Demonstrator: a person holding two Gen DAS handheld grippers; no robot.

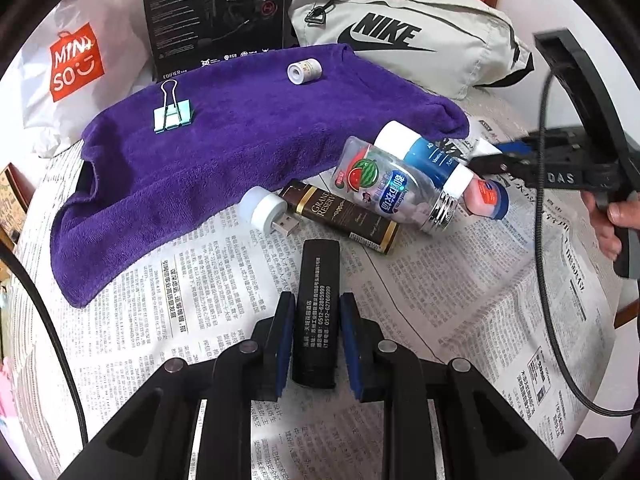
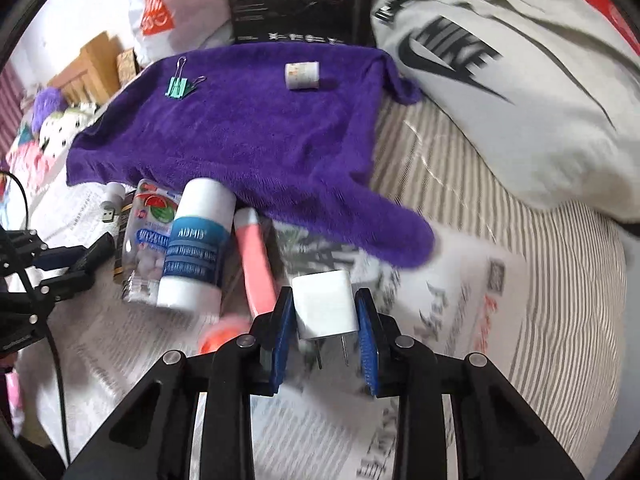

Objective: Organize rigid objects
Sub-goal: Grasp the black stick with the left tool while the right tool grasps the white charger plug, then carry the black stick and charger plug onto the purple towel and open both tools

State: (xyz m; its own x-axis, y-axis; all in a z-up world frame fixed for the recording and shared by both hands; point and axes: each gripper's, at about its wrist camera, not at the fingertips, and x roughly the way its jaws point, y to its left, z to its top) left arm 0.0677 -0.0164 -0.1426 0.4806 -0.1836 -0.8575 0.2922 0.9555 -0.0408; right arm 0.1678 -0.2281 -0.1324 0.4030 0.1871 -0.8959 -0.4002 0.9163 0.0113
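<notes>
the left gripper [image 1: 316, 344] stood with its blue pads either side of a black lettered bar [image 1: 317, 312]; a thin gap showed at each pad, so whether it gripped could not be told. the right gripper [image 2: 325, 334] was clamped on a white plug adapter [image 2: 323, 307], prongs pointing back toward the camera.

obstructions: ahead of the left gripper lay a crowded cluster on the newspaper [image 1: 460, 300]: a small white usb light [image 1: 266, 210], a dark chocolate bar [image 1: 344, 216], a clear candy bottle with a watermelon label [image 1: 394, 188] lying on its side, a blue-and-white tube [image 1: 424, 154] and a pink tube [image 1: 486, 196]. the bottle overlapped the chocolate bar and touched both tubes. in the right wrist view the pink tube lay just beside the adapter.

surface: newspaper sheets were spread over striped fabric [image 2: 500, 208]. a purple towel [image 1: 224, 160] lay across the far side, carrying a green binder clip [image 1: 173, 116] and a small white roll [image 1: 305, 70], well apart.

surroundings: behind the towel stood a black headset box [image 1: 216, 12], a white miniso bag [image 1: 76, 64] and a grey nike pouch [image 1: 400, 28].

containers: the clear bottle held pale pieces; other contents could not be seen.
</notes>
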